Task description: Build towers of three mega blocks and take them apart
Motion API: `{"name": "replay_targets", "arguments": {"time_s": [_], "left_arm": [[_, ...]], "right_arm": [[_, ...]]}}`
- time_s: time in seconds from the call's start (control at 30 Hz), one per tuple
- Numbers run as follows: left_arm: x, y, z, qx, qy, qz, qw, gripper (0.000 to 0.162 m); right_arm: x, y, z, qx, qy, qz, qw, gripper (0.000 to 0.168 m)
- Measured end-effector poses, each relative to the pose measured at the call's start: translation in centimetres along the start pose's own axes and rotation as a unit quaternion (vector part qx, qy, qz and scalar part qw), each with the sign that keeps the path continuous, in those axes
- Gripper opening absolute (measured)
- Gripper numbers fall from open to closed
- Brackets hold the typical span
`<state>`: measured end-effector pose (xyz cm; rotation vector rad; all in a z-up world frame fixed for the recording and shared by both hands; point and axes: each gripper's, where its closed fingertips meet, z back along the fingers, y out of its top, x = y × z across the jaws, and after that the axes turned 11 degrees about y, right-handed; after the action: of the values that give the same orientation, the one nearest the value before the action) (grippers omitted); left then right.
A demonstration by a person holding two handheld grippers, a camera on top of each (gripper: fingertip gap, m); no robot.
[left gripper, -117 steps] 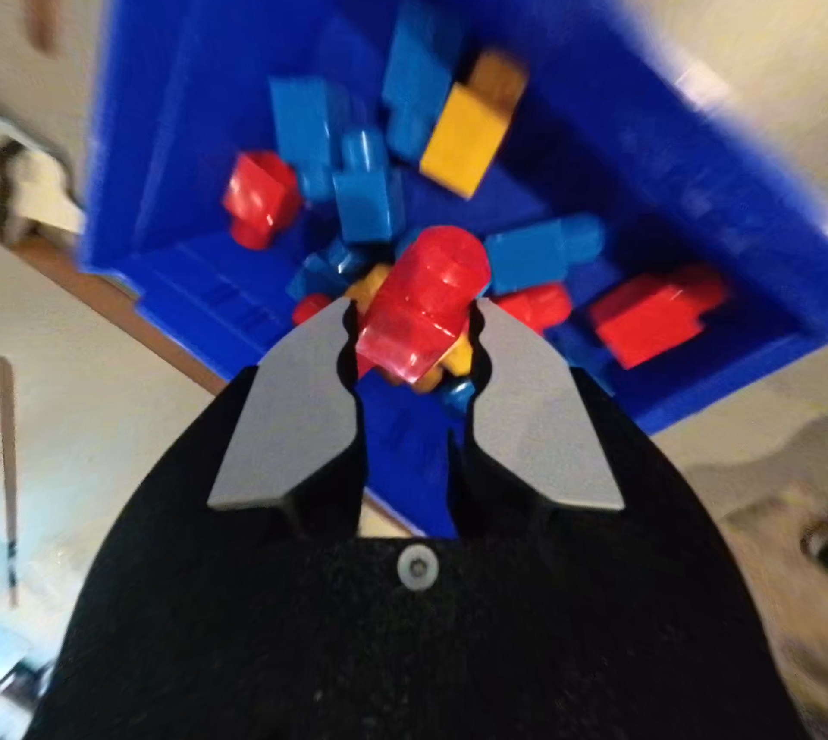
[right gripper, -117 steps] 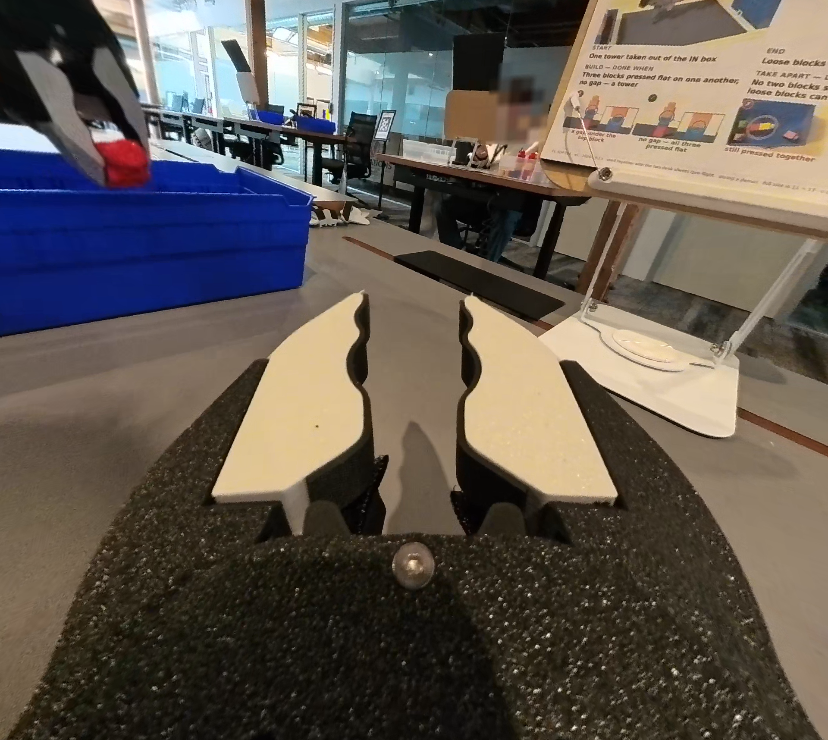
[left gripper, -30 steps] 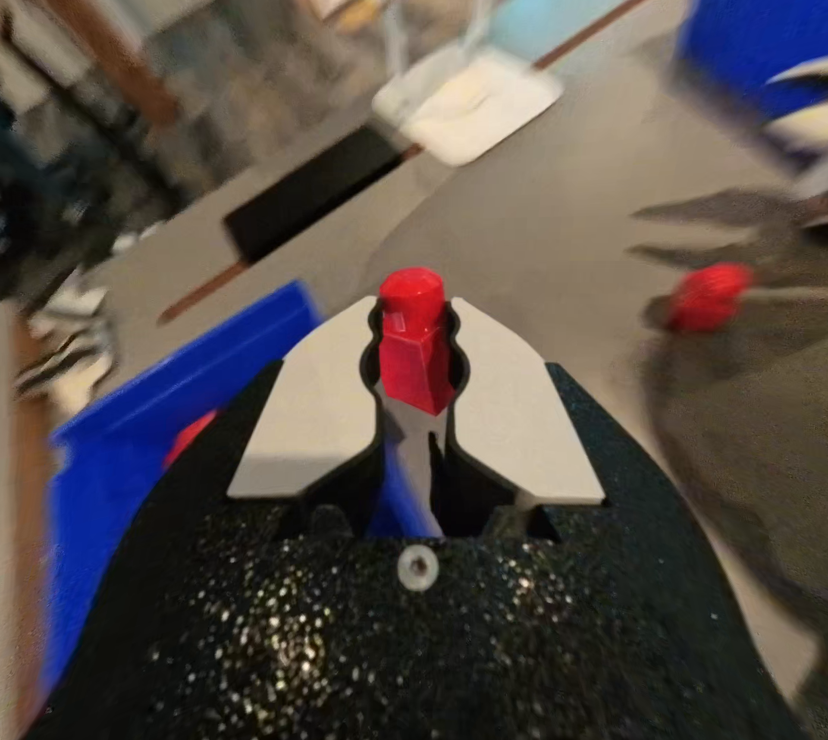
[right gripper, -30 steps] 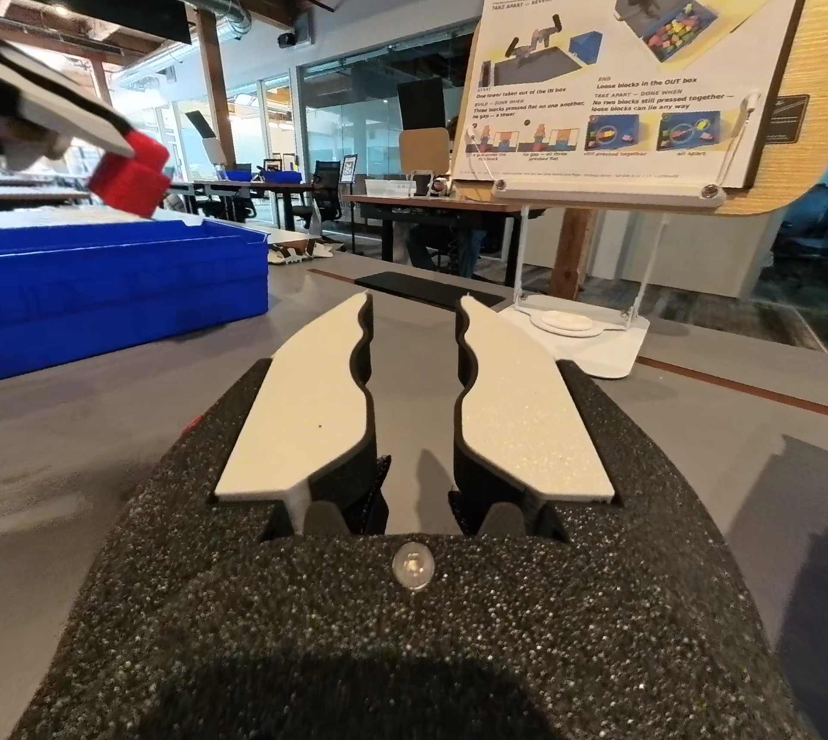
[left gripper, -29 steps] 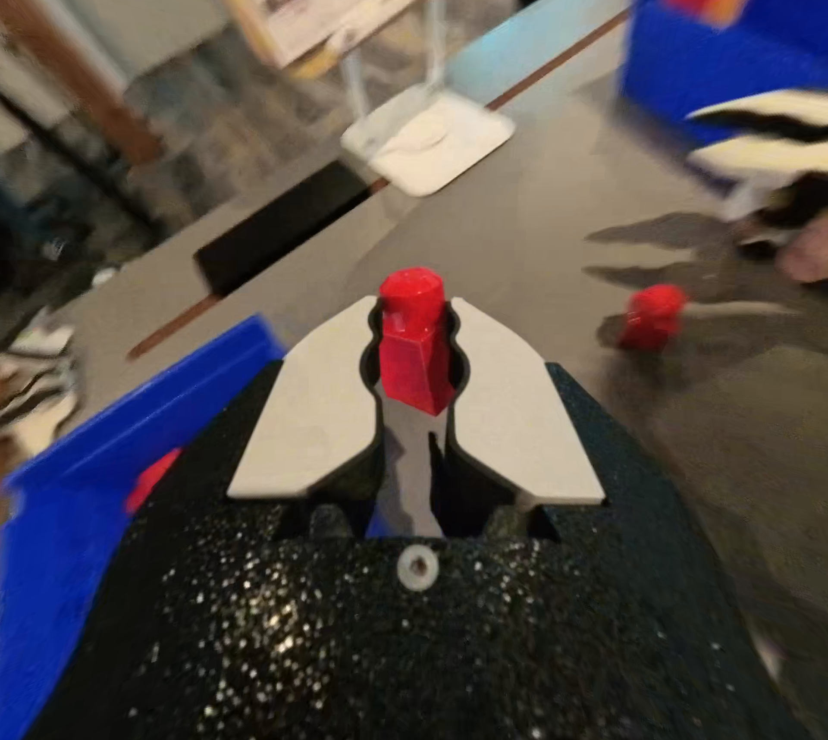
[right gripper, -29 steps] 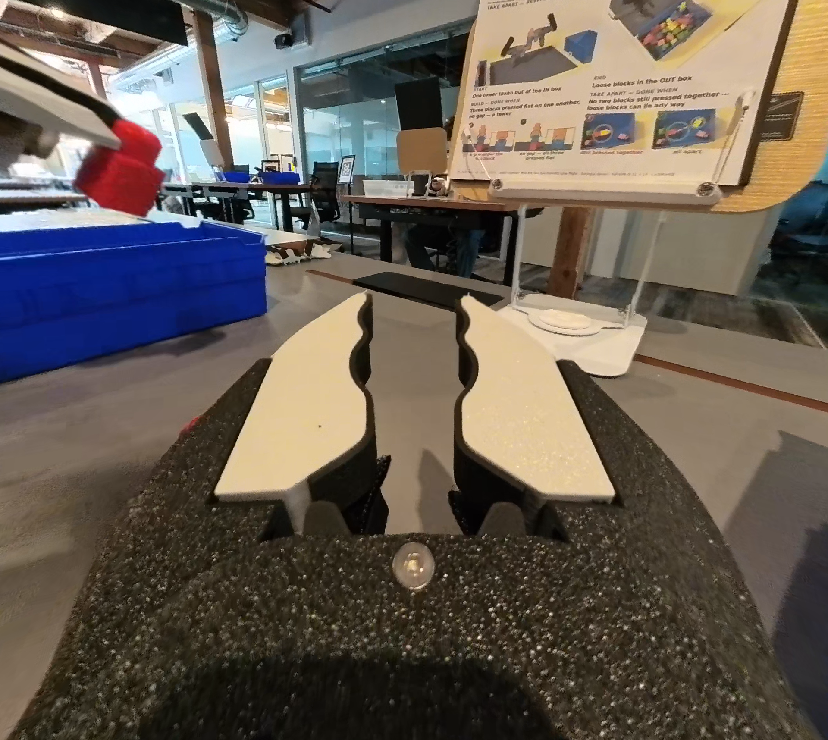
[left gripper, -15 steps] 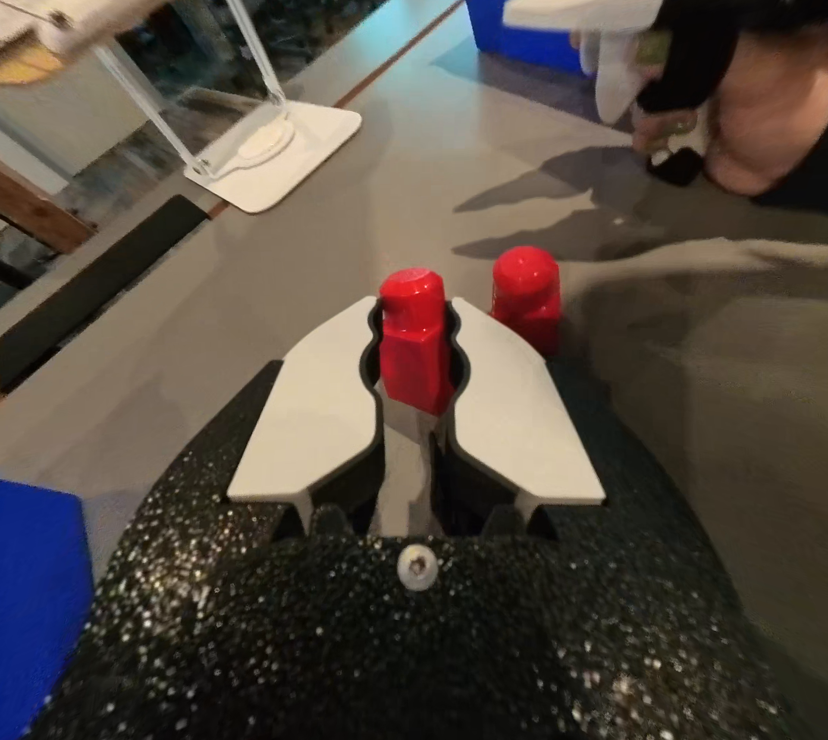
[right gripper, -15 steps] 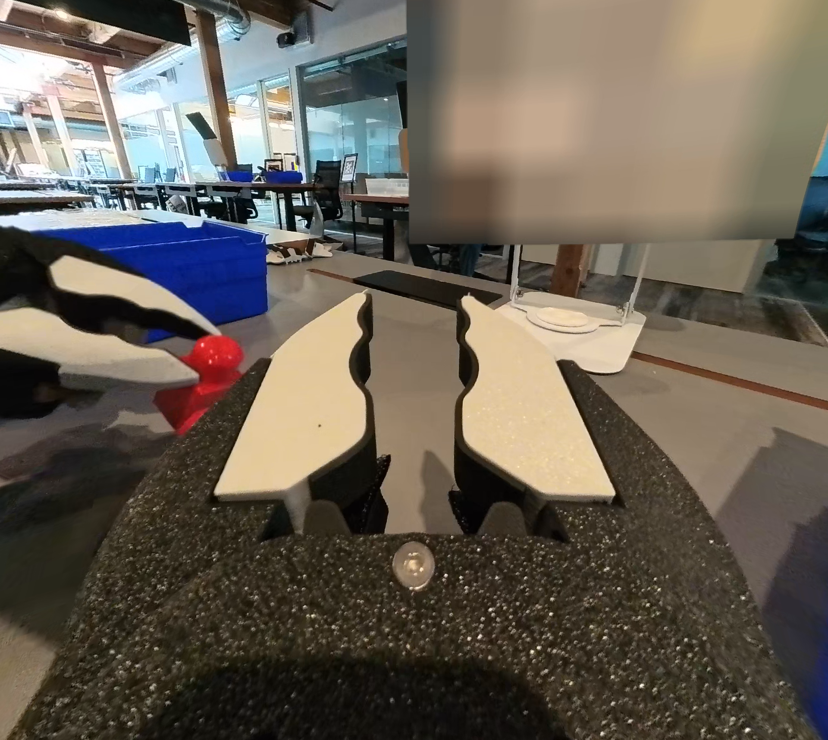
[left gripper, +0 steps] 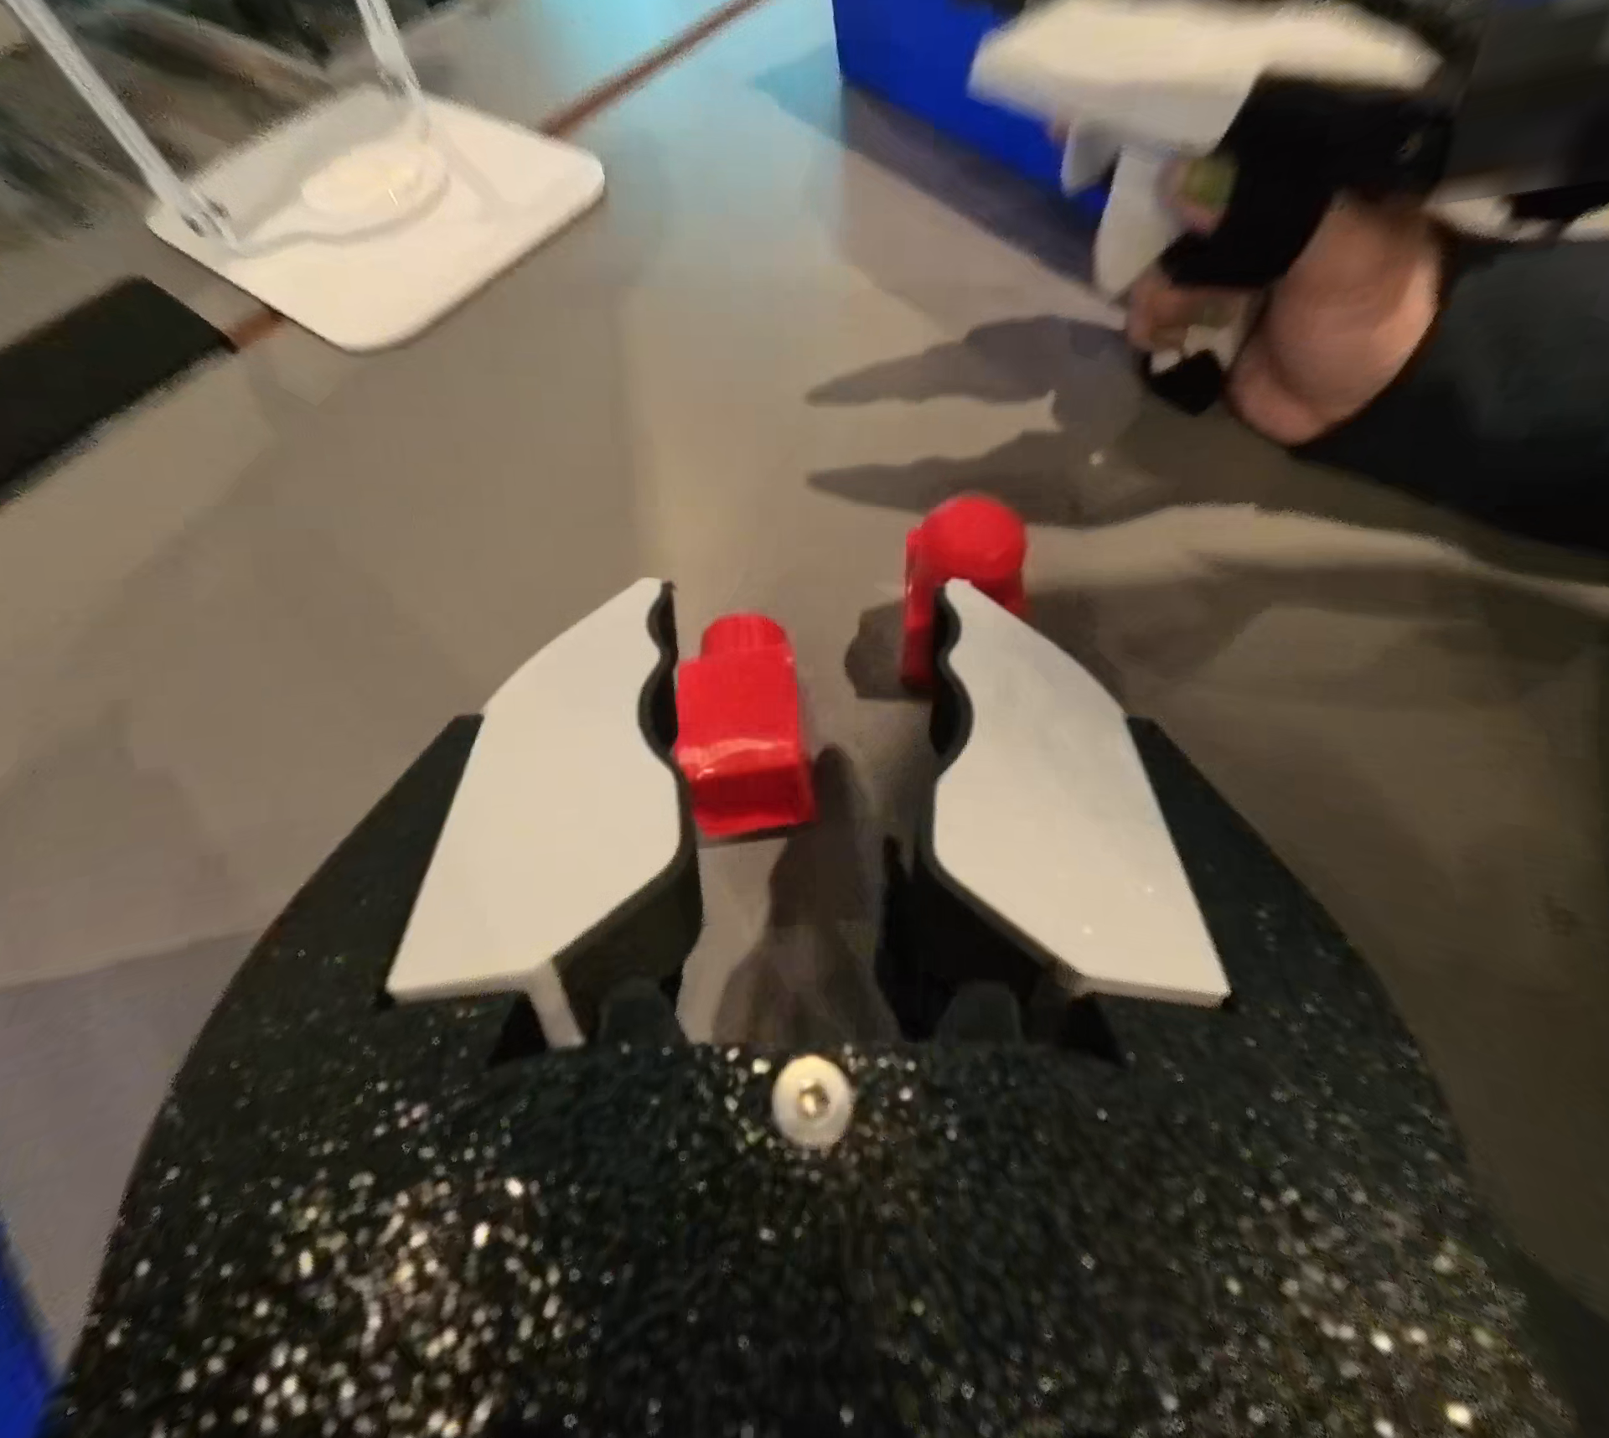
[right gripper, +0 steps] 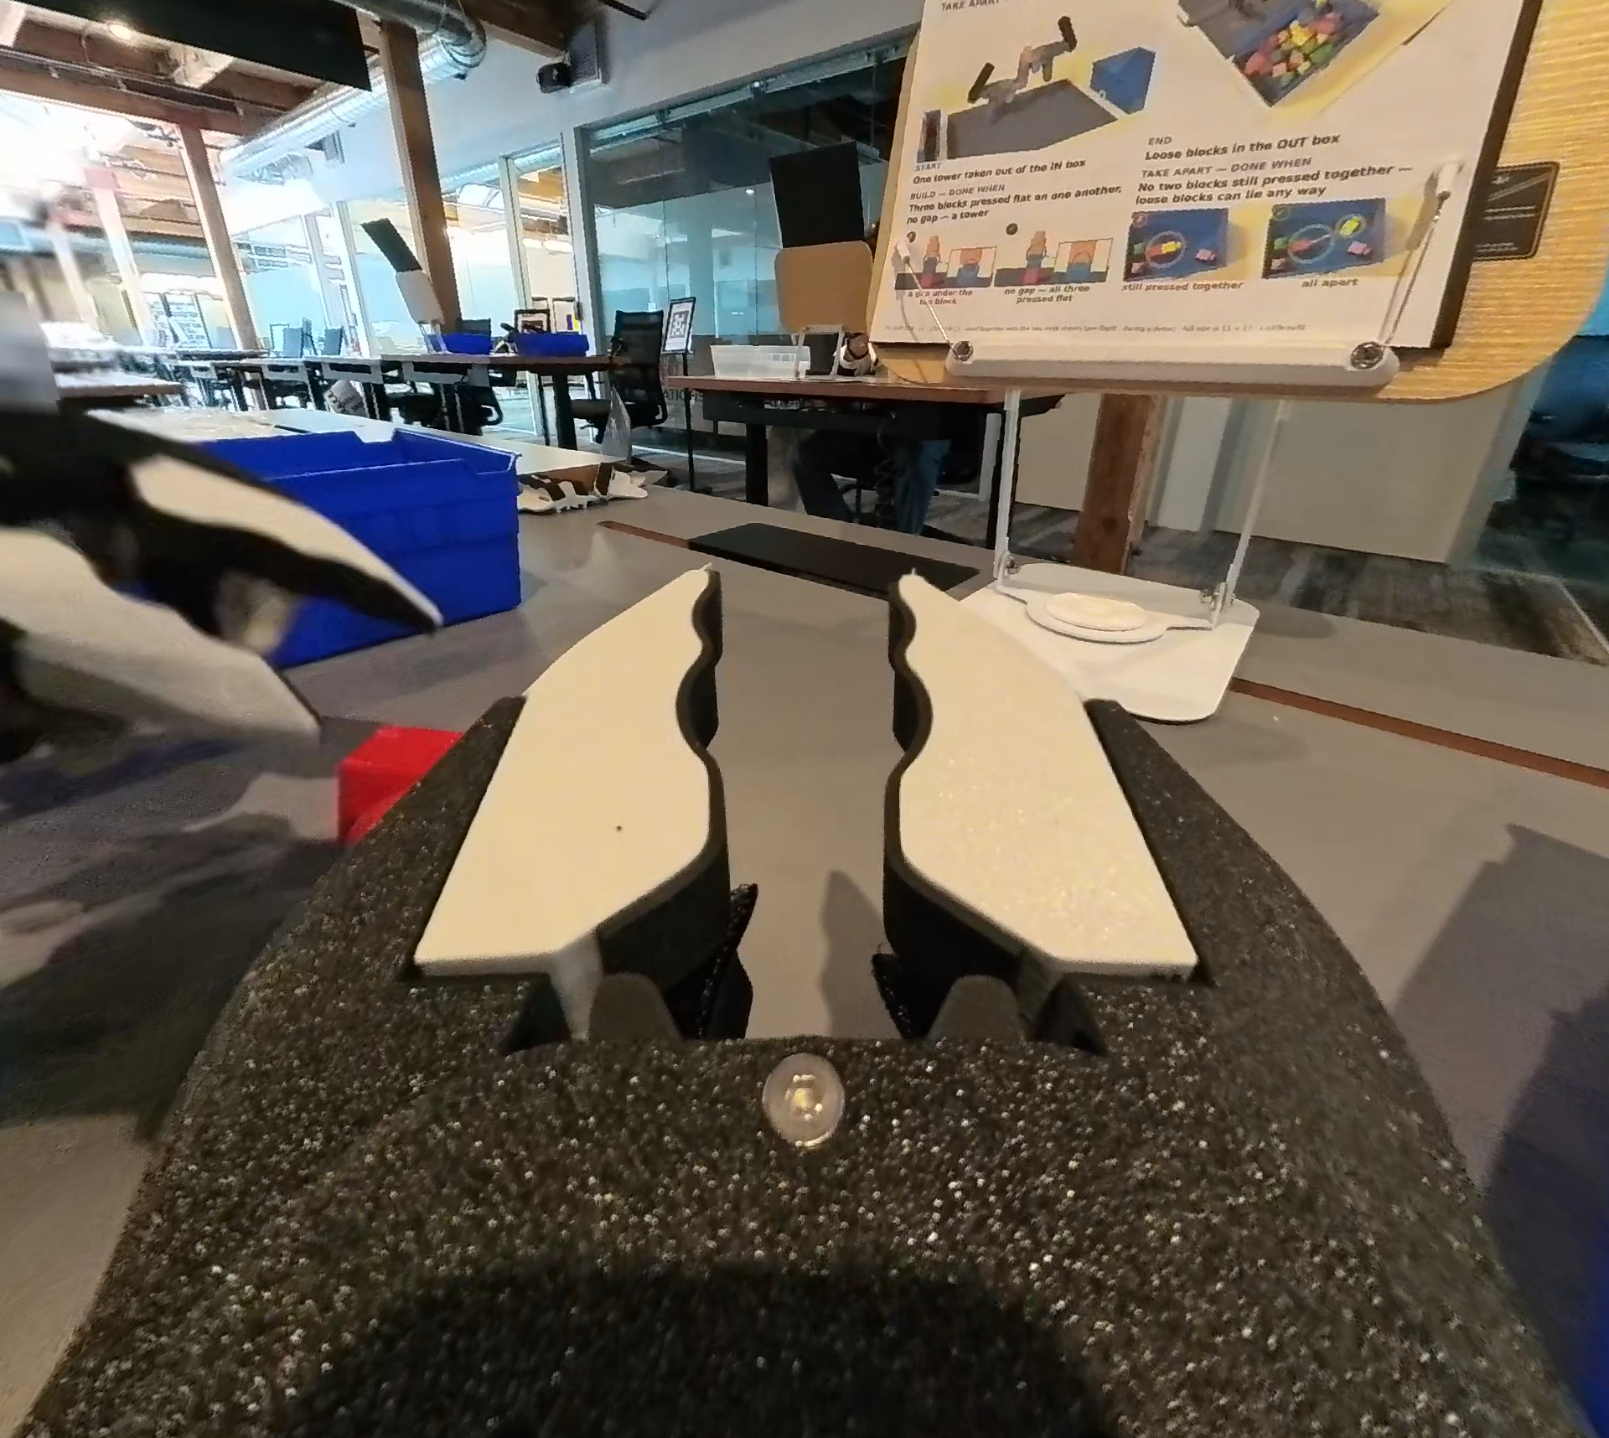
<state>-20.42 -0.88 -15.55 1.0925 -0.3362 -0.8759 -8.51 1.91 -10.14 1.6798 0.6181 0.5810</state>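
Red plastic was what mattered: one red block (left gripper: 744, 734) lay on the grey table (left gripper: 435, 525) between the spread fingers of our left gripper (left gripper: 805, 678), close against the left pad and seemingly free of the right one. A second red block (left gripper: 962, 569) stood stud-up just beyond the right fingertip, near the first but apart from it. We judged the tower barely begun, with two loose pieces on the table. To stack well, we would have to regrip the near block squarely, hollow side down, line it over the standing stud and press straight down until no gap showed. Our right gripper (right gripper: 805, 595) hovered with its jaws apart and nothing between them, well placed to steady the base. Farther off sat a blue bin (right gripper: 418, 508) and a white stand (left gripper: 383, 212).
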Motion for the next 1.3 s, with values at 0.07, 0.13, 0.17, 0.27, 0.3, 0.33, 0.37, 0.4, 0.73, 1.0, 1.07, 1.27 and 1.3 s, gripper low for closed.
{"name": "replay_targets", "arguments": {"time_s": [0.07, 0.13, 0.17, 0.27, 0.3, 0.33, 0.37, 0.4, 0.73, 1.0, 1.07, 1.27, 1.3], "left_arm": [[-0.8, 2.9, 2.3, 0.037, 0.026, -0.004, 0.999, 0.054], [-4.2, 5.0, 5.3, 0.040, 0.105, -0.025, 0.993, 0.035], [-7.0, 5.2, 6.9, 0.018, 0.163, -0.025, 0.986, 0.027], [-15.9, 3.4, 10.8, -0.087, 0.278, 0.014, 0.956, 0.029], [-19.0, 2.0, 11.4, -0.119, 0.301, 0.038, 0.945, 0.032], [-21.8, 0.4, 11.6, -0.148, 0.312, 0.072, 0.936, 0.037], [-24.2, -1.4, 11.5, -0.176, 0.311, 0.111, 0.927, 0.038], [-26.4, -3.3, 11.1, -0.204, 0.307, 0.148, 0.918, 0.037], [-33.8, -12.6, 8.2, -0.380, 0.287, 0.266, 0.838, 0.048], [-34.8, -15.7, 8.0, -0.458, 0.306, 0.275, 0.788, 0.056], [-35.1, -16.5, 8.3, -0.473, 0.314, 0.268, 0.778, 0.058], [-34.8, -14.4, 9.2, -0.424, 0.313, 0.239, 0.816, 0.050], [-34.5, -13.3, 9.6, -0.401, 0.316, 0.234, 0.828, 0.050]], "right_arm": [[0.1, 0.0, 0.0, 0.001, -0.002, -0.003, 1.000, 0.036], [0.2, 0.0, 0.0, 0.002, -0.002, -0.005, 1.000, 0.036], [0.2, -0.1, 0.0, 0.001, -0.003, -0.005, 1.000, 0.036], [0.0, -0.1, -0.1, 0.000, 0.000, -0.004, 1.000, 0.036], [0.0, -0.1, -0.1, -0.002, 0.002, -0.003, 1.000, 0.036], [-0.1, -0.2, -0.2, -0.003, 0.003, -0.003, 1.000, 0.036], [-0.1, -0.2, -0.2, -0.003, 0.003, -0.002, 1.000, 0.036], [-0.1, -0.2, -0.2, -0.004, 0.004, -0.001, 1.000, 0.036], [-0.4, -0.3, -0.4, -0.009, 0.010, 0.005, 1.000, 0.036], [-0.4, -0.3, -0.5, -0.007, 0.011, 0.004, 1.000, 0.036], [-0.5, -0.3, -0.5, -0.008, 0.012, 0.005, 1.000, 0.036], [-0.8, -0.4, -0.7, -0.016, 0.013, 0.022, 1.000, 0.036], [-0.7, -0.4, -0.6, -0.015, 0.012, 0.022, 1.000, 0.035]]}}
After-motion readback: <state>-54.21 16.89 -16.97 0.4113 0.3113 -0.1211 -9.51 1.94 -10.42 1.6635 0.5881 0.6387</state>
